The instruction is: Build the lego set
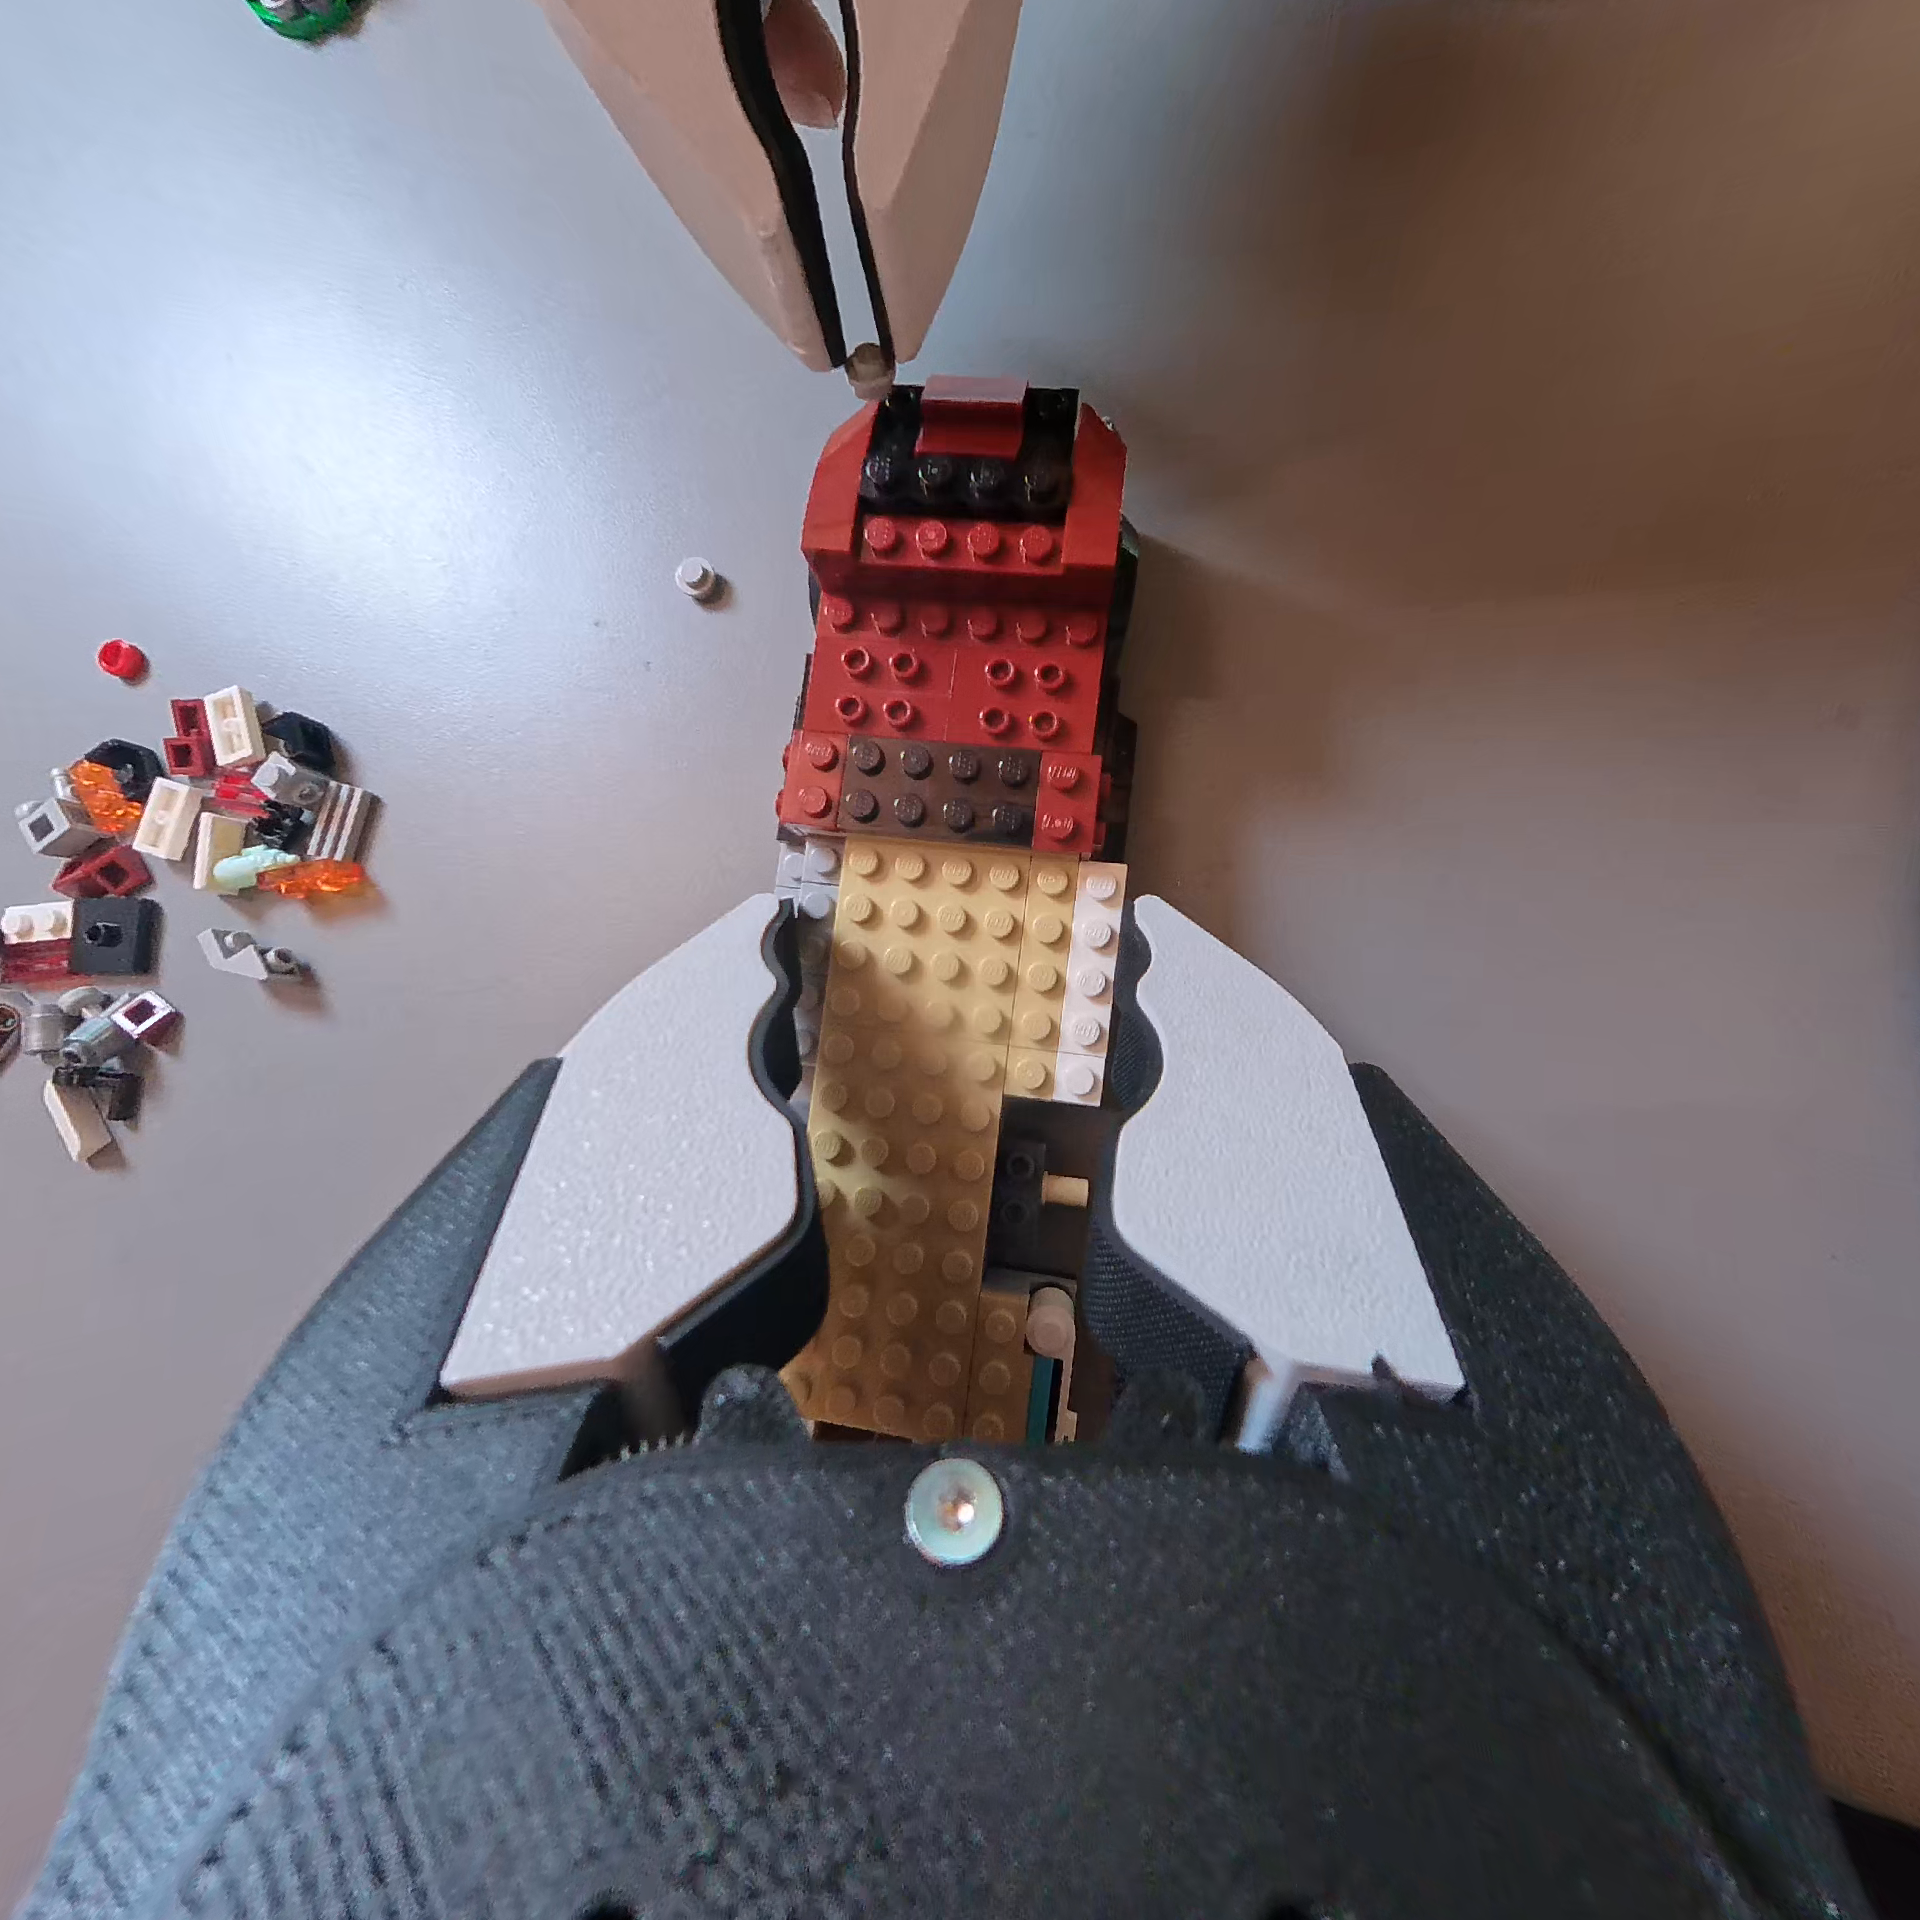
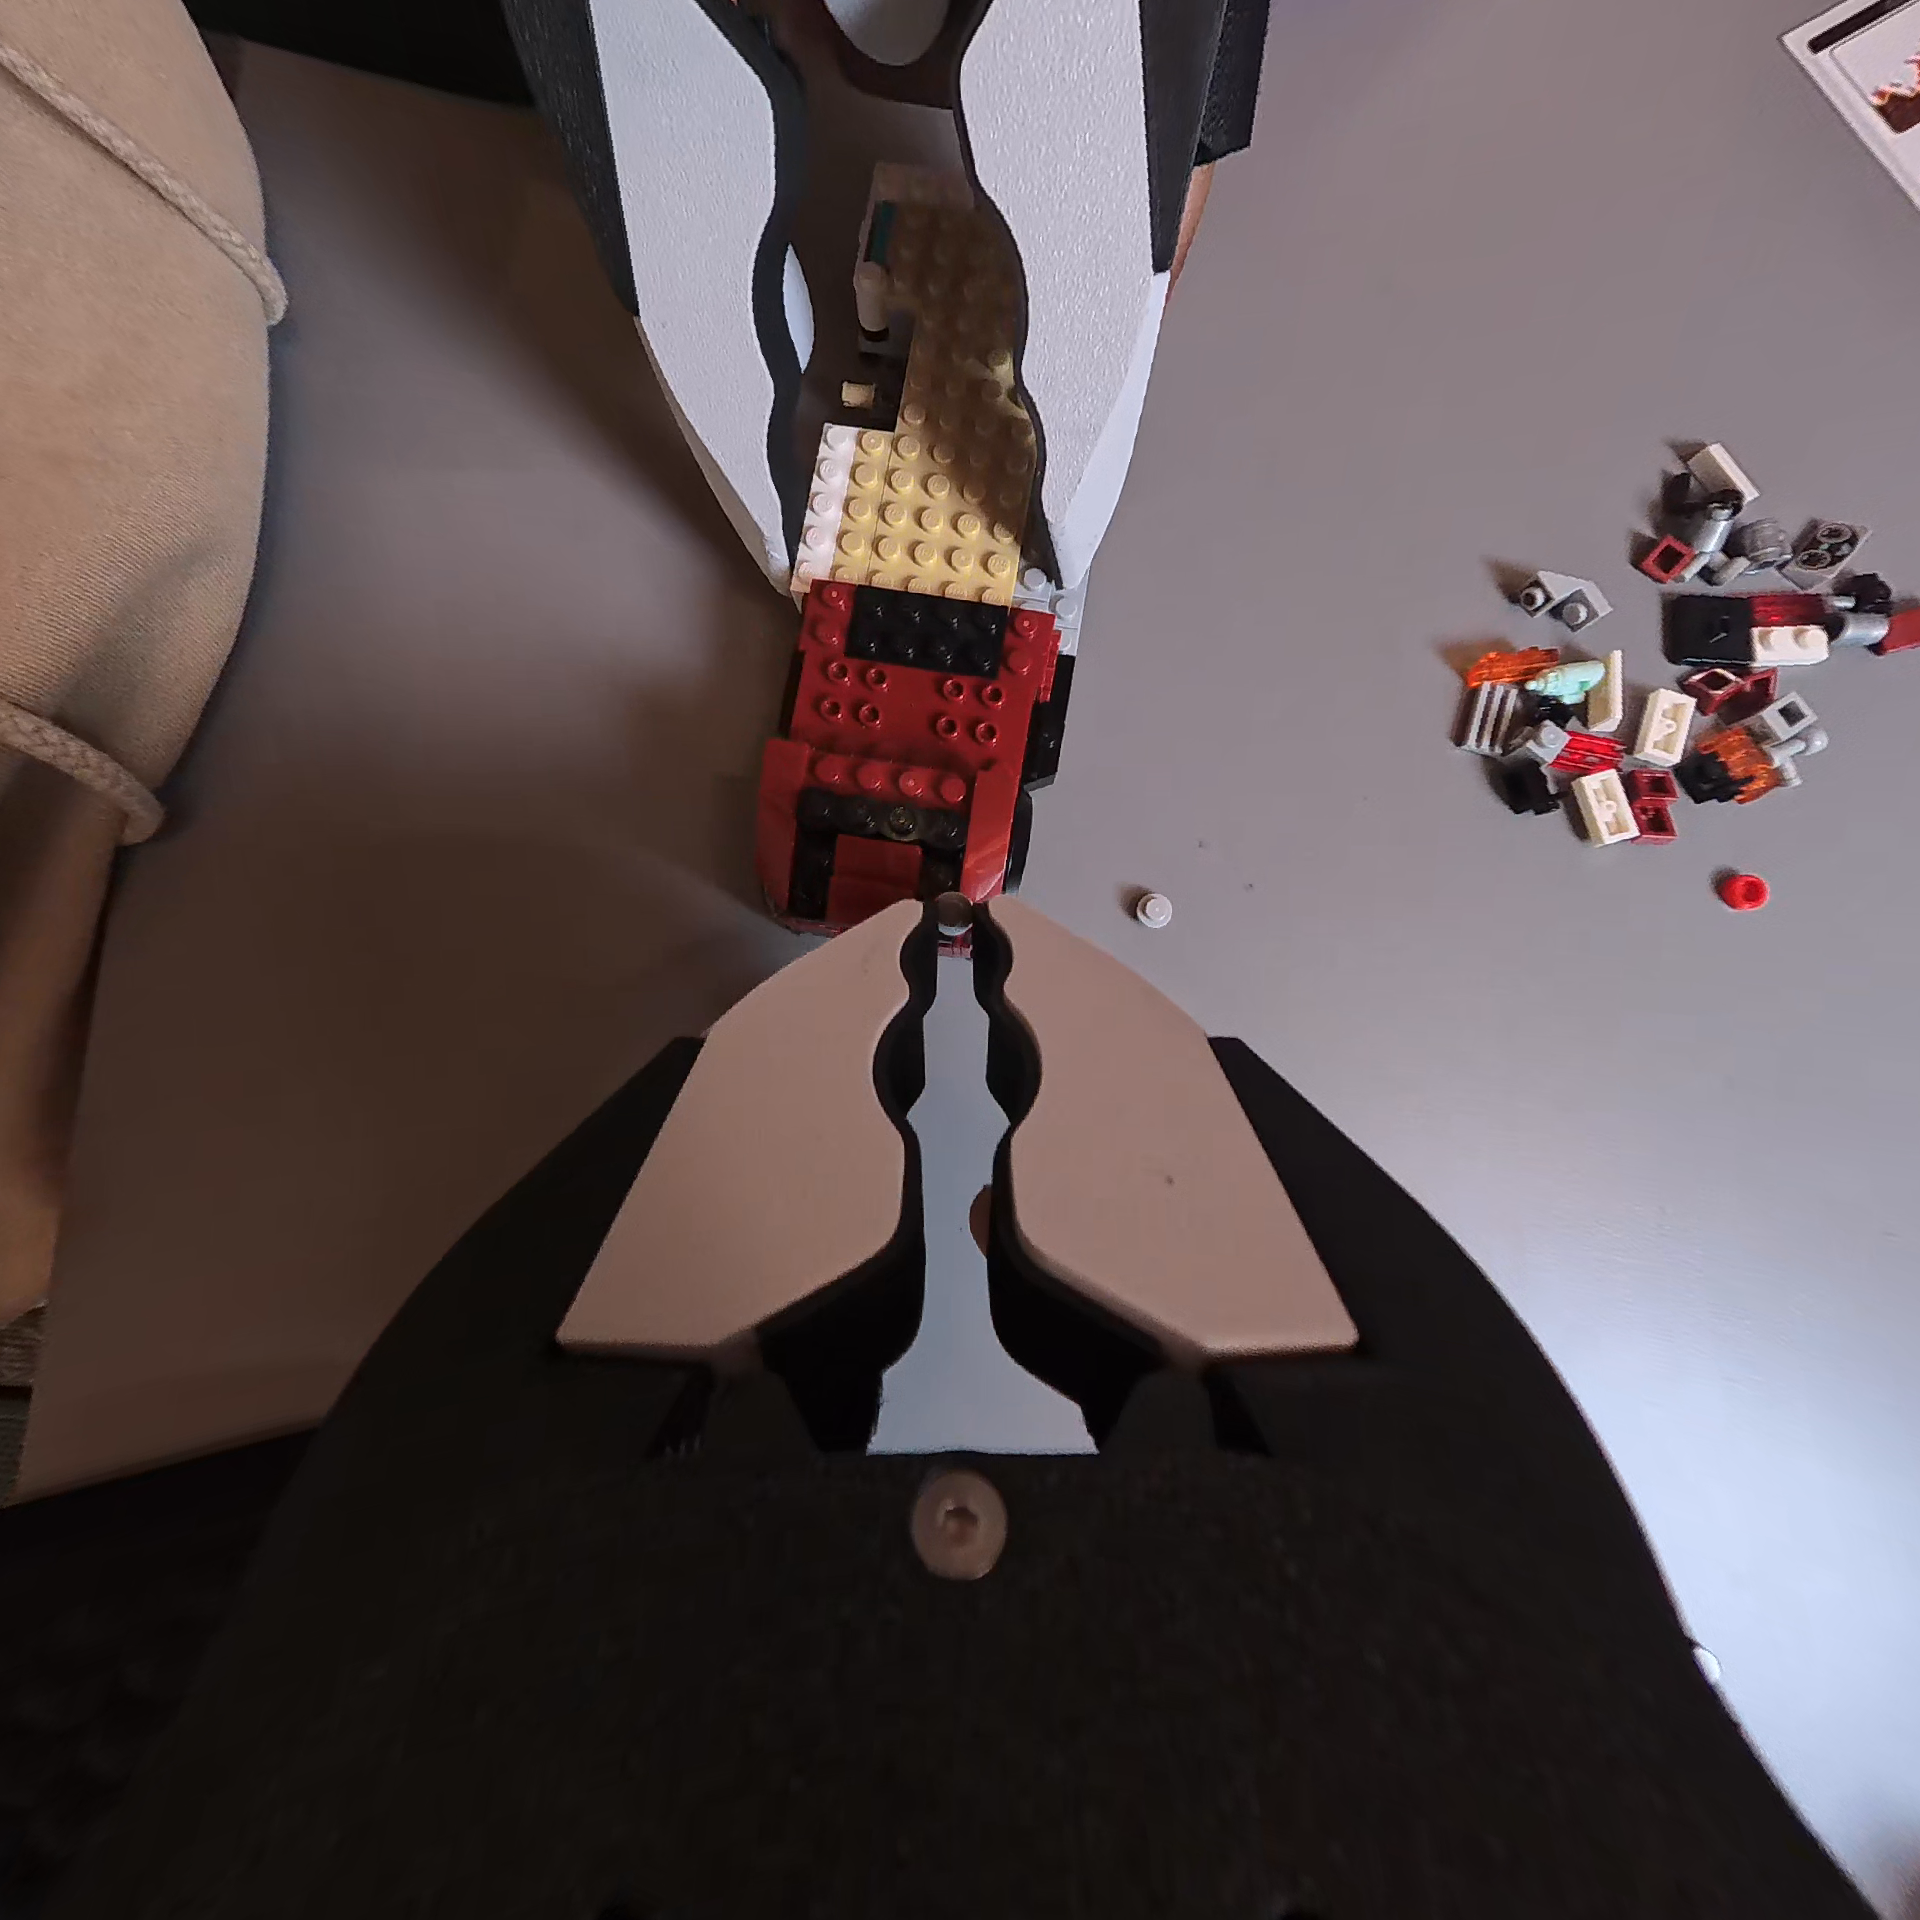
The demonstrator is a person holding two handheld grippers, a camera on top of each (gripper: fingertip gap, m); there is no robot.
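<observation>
Fingertips of the right gripper (image 2: 953,914) pinch a small grey round plastic stud (image 1: 868,371) just above the dark-red nose of a long red, black and tan brick-built model (image 1: 956,727). Left gripper (image 1: 951,977) clamps the model's tan rear on the grey table (image 1: 416,364), near a pile of loose small bricks (image 1: 177,831).

The left gripper (image 1: 951,997) clamps the tan rear of a brick model (image 1: 956,727) lying on the grey table (image 1: 416,364), its white fingers (image 1: 665,1091) pressed against either side. The model runs away from the camera: tan plates, a dark brown strip, then a dark red nose with black studs. At the nose's far left corner, the right gripper (image 1: 868,366) pinches a small grey stud (image 1: 869,370). Another grey stud (image 1: 698,578) lies just left of the model. Farther left sits a loose pile of bricks (image 1: 187,821) and a red stud (image 1: 122,658).
</observation>
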